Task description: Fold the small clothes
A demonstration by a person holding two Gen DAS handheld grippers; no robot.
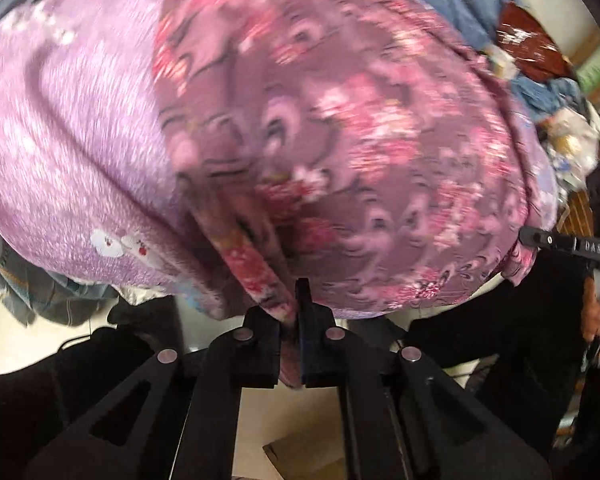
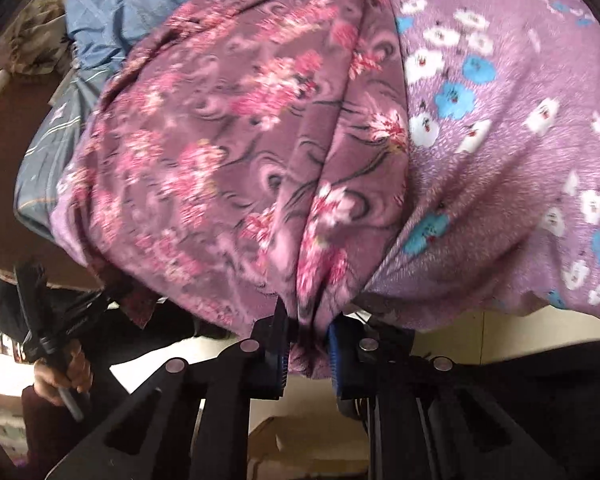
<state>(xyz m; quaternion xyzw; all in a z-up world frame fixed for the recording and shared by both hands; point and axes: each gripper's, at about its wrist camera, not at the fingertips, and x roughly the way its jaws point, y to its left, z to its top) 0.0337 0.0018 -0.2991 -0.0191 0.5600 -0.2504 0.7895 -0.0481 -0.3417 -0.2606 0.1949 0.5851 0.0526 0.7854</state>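
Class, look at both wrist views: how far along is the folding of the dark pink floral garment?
Done: both tools grip the dark floral garment, the left tool and right tool each shut on bunched edge fabric. In hand: it lies over the lilac flowered cloth. Left: no finished fold shows; the blue clothes wait behind.

We see the mauve pink-flowered fleece garment (image 1: 340, 140) smeared by motion blur, its print hard to read. The lilac cloth with white and blue flowers (image 2: 500, 140) runs past the picture's edge. The blue fabric heap (image 2: 112, 12) lies mostly hidden behind the garment.
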